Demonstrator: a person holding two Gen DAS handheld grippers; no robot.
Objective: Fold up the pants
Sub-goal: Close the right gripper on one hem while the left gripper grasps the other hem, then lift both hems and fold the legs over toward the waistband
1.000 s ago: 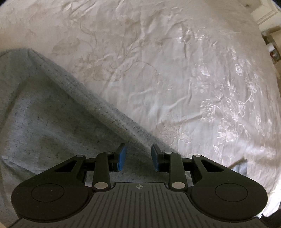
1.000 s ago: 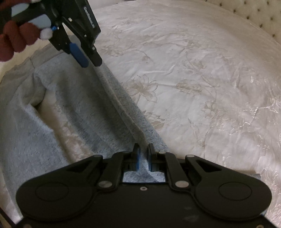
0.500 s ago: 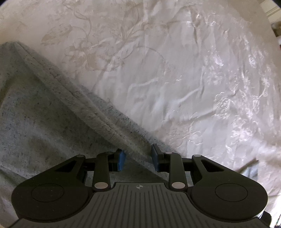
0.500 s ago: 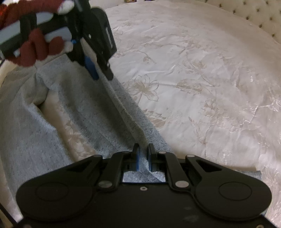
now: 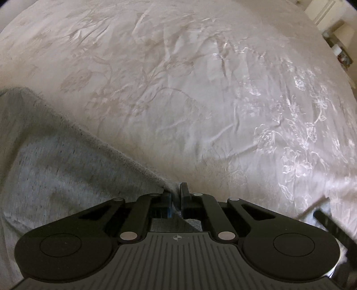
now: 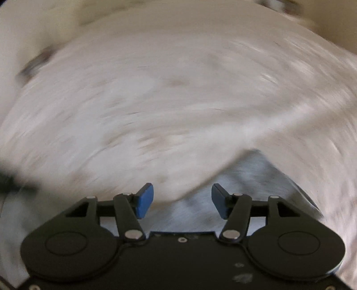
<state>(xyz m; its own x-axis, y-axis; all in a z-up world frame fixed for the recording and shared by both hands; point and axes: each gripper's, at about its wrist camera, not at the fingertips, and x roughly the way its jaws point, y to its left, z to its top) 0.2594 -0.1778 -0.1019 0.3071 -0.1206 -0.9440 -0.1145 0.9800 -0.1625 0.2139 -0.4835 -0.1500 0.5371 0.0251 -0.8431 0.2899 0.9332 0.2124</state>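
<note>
Left hand-held gripper point(image 5: 175, 200) clenched on pants point(image 5: 67, 174) edge, cloth trailing left. Right hand-held gripper point(image 6: 182, 201) released, pants point(image 6: 252, 178) beneath, bed point(image 5: 178, 89) ahead.

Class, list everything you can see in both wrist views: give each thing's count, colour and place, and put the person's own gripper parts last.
pants: one, heathered grey, spread on the bed at lower left of the left wrist view; a blurred grey patch in the right wrist view.
bedspread: one, cream with floral embroidery, covering the bed under the pants.
furniture: pale, top right corner, too small to identify.
left gripper: one, black, pinching the pants' edge.
right gripper: one, black with blue pads, wide apart, holding nothing; view motion-blurred.
</note>
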